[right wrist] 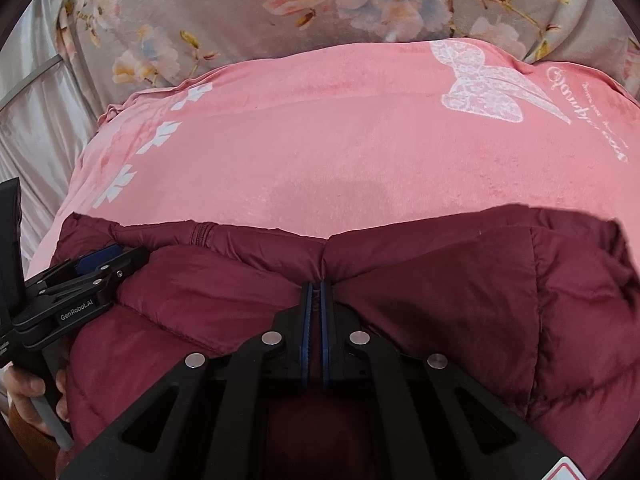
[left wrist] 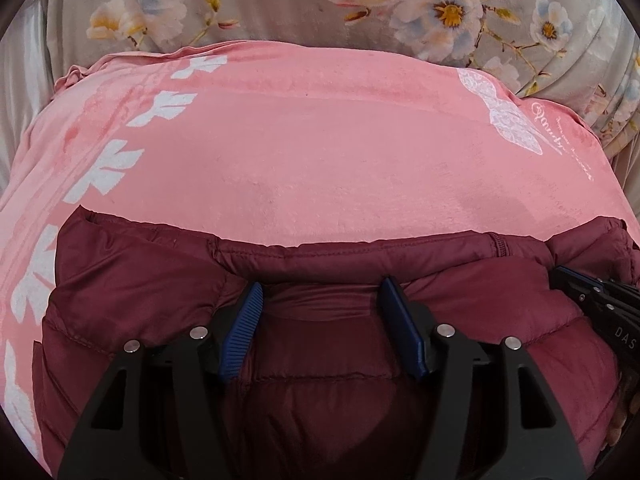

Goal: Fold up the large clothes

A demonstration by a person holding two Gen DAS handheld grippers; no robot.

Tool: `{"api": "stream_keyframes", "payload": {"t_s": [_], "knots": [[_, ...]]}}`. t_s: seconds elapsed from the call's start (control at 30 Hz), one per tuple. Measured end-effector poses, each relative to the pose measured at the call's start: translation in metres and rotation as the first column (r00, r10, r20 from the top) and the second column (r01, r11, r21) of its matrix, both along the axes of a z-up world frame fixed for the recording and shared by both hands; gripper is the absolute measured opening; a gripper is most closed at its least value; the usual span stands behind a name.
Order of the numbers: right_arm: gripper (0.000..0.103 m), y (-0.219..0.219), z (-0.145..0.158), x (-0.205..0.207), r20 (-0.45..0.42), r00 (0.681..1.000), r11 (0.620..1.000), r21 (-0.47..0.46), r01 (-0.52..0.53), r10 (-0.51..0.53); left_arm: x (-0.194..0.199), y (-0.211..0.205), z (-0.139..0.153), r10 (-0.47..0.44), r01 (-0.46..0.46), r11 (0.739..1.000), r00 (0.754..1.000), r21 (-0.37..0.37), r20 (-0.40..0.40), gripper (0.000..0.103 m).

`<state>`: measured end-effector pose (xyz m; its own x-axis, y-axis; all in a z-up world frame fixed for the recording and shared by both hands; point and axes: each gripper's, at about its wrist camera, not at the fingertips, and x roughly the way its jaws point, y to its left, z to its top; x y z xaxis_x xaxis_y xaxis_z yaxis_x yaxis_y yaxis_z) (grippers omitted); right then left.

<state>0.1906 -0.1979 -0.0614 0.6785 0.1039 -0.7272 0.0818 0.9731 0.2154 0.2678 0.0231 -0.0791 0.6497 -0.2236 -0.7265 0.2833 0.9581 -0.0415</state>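
A maroon quilted puffer jacket [left wrist: 132,280] lies on a pink blanket, its zipper edge running along the far side. My left gripper [left wrist: 322,286] rests on the jacket near that edge, jaws apart, with a soft bulge of fabric between the blue pads but not squeezed. My right gripper [right wrist: 318,286] is shut on a pinched fold of the jacket [right wrist: 460,280] at its far edge. Each gripper shows at the side of the other's view: the right gripper [left wrist: 576,284] at the right, the left gripper [right wrist: 100,264] at the left, close beside one another.
The pink blanket [left wrist: 320,140] with white leaf and butterfly prints covers the bed beyond the jacket. A grey floral sheet [left wrist: 280,0] lies behind it. A pale curtain [right wrist: 36,128] hangs at the left. A person's hand [right wrist: 24,392] holds the left gripper's handle.
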Motion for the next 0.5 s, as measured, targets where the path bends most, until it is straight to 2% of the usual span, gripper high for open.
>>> {"api": "stream_keyframes", "payload": {"t_s": [0.07, 0.17, 0.3, 0.37, 0.43, 0.5], "knots": [[0.013, 0.005, 0.015, -0.012, 0.017, 1.000, 1.000, 0.012, 0.021, -0.022, -0.004, 0.004, 0.006, 0.021, -0.021, 1.000, 1.000, -0.001, -0.008, 0.060], [0.014, 0.028, 0.043, -0.034, 0.071, 0.997, 1.000, 0.015, -0.014, 0.012, -0.026, 0.010, 0.026, 0.056, -0.056, 0.998, 0.998, -0.022, -0.002, 0.059], [0.014, 0.055, 0.057, -0.050, 0.085, 0.994, 0.997, 0.009, -0.071, 0.070, -0.053, 0.018, 0.049, 0.097, -0.096, 0.994, 0.995, -0.050, 0.013, 0.060], [0.014, 0.065, 0.056, -0.051, 0.068, 0.994, 0.995, 0.039, -0.090, 0.087, -0.063, 0.037, 0.058, 0.132, -0.131, 0.987, 0.991, -0.089, 0.012, 0.067], [0.014, 0.076, 0.051, -0.047, 0.048, 0.993, 0.992, 0.072, -0.107, 0.104, -0.071, 0.069, 0.064, 0.184, -0.182, 0.972, 0.983, -0.151, 0.000, 0.080], [0.014, 0.085, 0.042, -0.043, 0.026, 0.995, 0.993, 0.068, -0.095, 0.094, -0.073, 0.101, 0.064, 0.241, -0.241, 0.954, 0.970, -0.177, -0.027, 0.081]]}}
